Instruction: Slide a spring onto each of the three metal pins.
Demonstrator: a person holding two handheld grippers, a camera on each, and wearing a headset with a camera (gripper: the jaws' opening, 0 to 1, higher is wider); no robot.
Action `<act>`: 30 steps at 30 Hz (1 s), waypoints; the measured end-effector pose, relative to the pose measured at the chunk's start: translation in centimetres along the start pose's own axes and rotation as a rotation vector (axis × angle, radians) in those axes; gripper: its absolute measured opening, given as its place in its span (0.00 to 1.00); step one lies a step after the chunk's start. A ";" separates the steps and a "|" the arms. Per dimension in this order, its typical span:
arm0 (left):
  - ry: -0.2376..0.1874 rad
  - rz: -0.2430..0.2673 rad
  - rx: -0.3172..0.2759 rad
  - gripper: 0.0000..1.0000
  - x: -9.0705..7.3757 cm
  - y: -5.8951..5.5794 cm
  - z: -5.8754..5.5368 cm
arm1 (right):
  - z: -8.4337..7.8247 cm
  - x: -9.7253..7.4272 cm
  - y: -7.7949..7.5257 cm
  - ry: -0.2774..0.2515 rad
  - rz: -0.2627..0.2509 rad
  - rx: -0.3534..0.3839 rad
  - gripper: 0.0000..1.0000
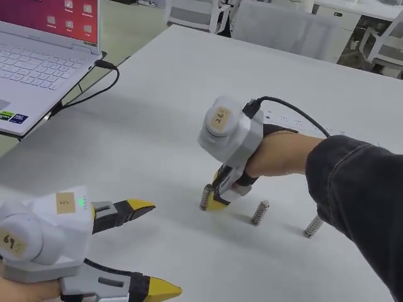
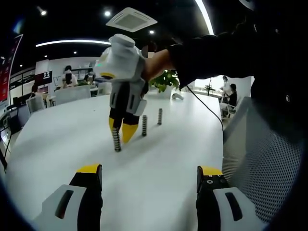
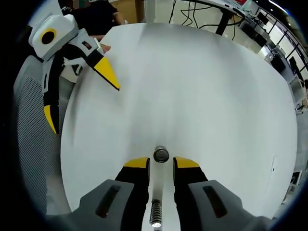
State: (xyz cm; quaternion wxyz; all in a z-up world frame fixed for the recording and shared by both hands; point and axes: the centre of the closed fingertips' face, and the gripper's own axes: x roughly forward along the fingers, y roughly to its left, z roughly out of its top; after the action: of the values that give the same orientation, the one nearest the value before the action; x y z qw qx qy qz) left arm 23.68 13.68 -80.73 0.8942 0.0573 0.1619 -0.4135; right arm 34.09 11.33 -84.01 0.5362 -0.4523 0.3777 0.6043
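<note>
Springs stand upright on the white table in a row, apparently one over each pin: first spring, second spring, third spring. The pins themselves are hidden inside the coils.

Right gripper points down at the first spring. In the right gripper view its jaws stand a narrow gap apart, and the top of the spring lies just beyond the yellow tips. No clamping contact is visible, and nothing is held.

Left gripper hovers well apart from the row with its jaws spread wide and empty.

Step in hand, as judged: seating or releasing the spring on the last pin, so the task appears close to complete. The next move calls for a straight withdrawal of the right gripper, keeping the tips from brushing the first spring and tipping it.

Legible markings: a sticker on the right gripper reads "26", and one on the left gripper reads "69". A second left-gripper label and the badges on the laptop are too small to read.
</note>
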 end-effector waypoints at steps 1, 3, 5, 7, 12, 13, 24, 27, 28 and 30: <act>0.000 0.000 0.001 0.77 0.0 0.0 0.0 | -0.1 -0.1 0.0 0.000 0.000 0.002 0.17; 0.000 -0.002 0.000 0.77 0.1 -0.1 0.0 | -0.3 -0.2 0.1 -0.001 -0.001 0.009 0.17; 0.000 -0.004 0.001 0.78 0.2 -0.1 0.1 | -0.5 -0.3 0.3 -0.003 -0.003 0.012 0.17; 0.000 -0.005 0.001 0.78 0.3 -0.1 0.1 | -0.7 -0.4 0.5 -0.004 -0.001 0.018 0.17; 0.001 -0.008 0.003 0.78 0.4 -0.2 0.2 | -0.6 -0.9 1.0 -0.036 0.000 0.039 0.20; 0.000 -0.010 0.004 0.78 0.4 -0.3 0.3 | -0.6 -1.0 1.2 -0.037 -0.006 0.035 0.20; 0.001 -0.014 0.007 0.78 0.6 -0.3 0.6 | -0.6 -2.1 2.5 -0.097 -0.025 0.046 0.21; 0.004 -0.017 0.009 0.78 0.7 -0.5 0.6 | -0.9 -2.2 2.9 -0.107 -0.029 0.054 0.22; 0.004 -0.018 0.010 0.78 0.7 -0.5 0.6 | -1.0 -2.2 3.0 -0.112 -0.032 0.060 0.22; 0.004 -0.020 0.009 0.79 0.7 -0.5 0.6 | -1.1 -2.3 3.3 -0.125 -0.033 0.069 0.22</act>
State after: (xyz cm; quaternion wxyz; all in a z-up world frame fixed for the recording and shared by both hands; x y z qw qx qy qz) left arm 23.87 12.67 -80.42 0.8895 0.0607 0.1625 -0.4228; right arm 31.02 9.13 -82.21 0.5841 -0.4010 0.3565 0.6090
